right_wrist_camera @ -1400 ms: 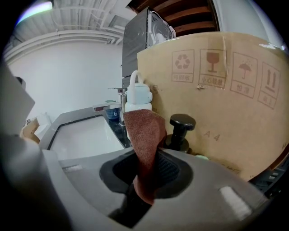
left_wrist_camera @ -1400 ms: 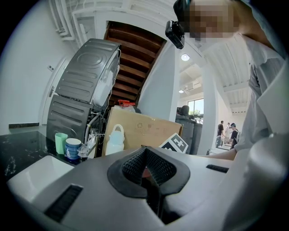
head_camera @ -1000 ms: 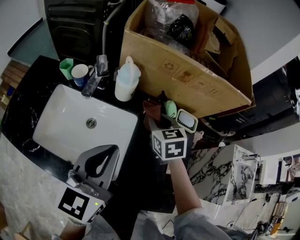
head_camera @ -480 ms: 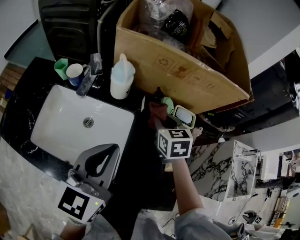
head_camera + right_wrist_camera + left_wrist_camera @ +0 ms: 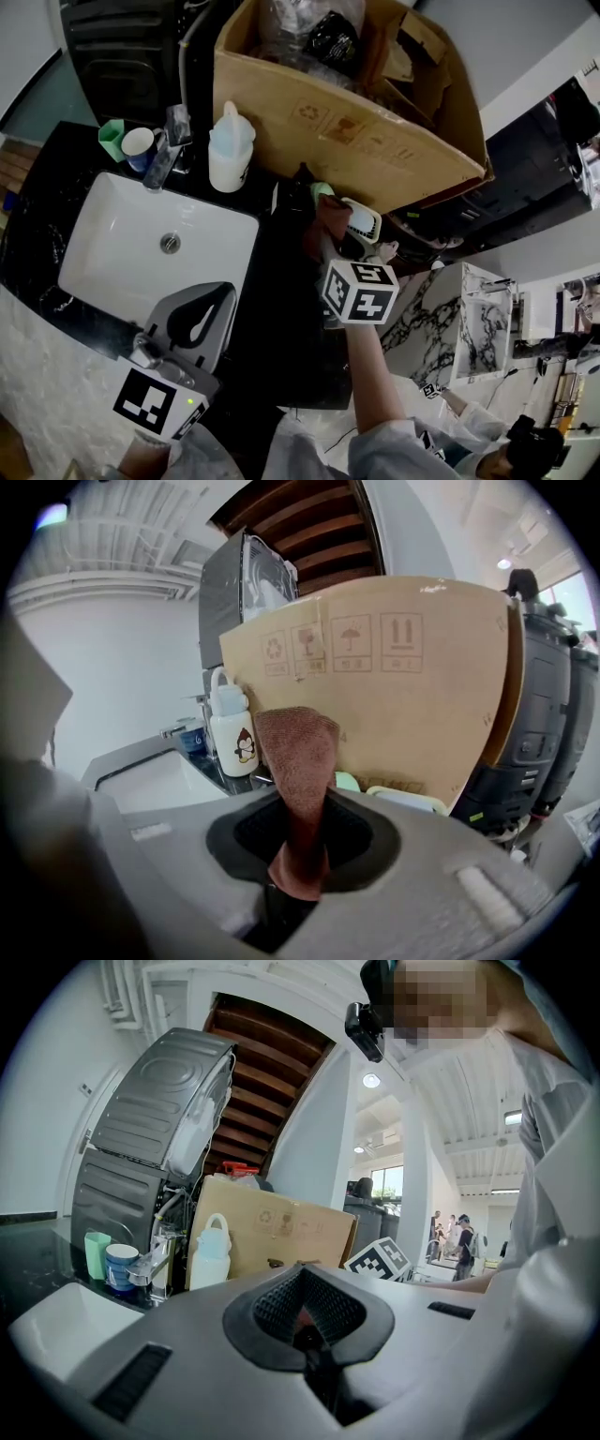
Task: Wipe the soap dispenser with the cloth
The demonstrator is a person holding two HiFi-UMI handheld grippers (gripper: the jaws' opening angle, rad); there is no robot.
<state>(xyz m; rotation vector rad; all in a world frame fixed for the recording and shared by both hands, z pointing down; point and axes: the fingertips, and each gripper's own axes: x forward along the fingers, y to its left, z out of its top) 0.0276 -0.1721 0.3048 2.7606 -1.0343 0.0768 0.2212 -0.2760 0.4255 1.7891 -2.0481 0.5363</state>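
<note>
Checker: Cloth [image 5: 298,780], first entry. Where do we log it?

Keeper: We log it in the right gripper [image 5: 295,874]. The jaws are pinched on its lower end, and the rest stands up ahead of them as a brown fold.

Checker: Left gripper [image 5: 305,1340]?

Keeper: Jaws closed together, nothing between them. We list it low over the near edge of the sink [image 5: 103,216], idle.

Checker: Dispenser [image 5: 230,150]?

Keeper: White bottle with a penguin print on the front. It stands upright on the black counter [image 5: 281,309] behind the sink, near the faucet [image 5: 157,161], with the cardboard box [image 5: 356,141] close behind. Neither the cloth nor a gripper touches it.

Checker: Bearing from the cloth?

Keeper: In the right gripper view we see the dispenser left of the fold and farther off. The head view agrees: it lies up and to the left of the right gripper, with bare counter between. Its long axis is vertical.

Checker: Nearer hand?

Keeper: We judge the right somewhat nearer, and it carries the cloth. The left would have to cross the whole sink.

Checker: Move required?

Keeper: We reckon a swing left and forward to lay the fold against the bottle's side, then strokes up and down that axis. One risk to note: the bottle may slide or tip under the push, since nothing steadies it.
</note>
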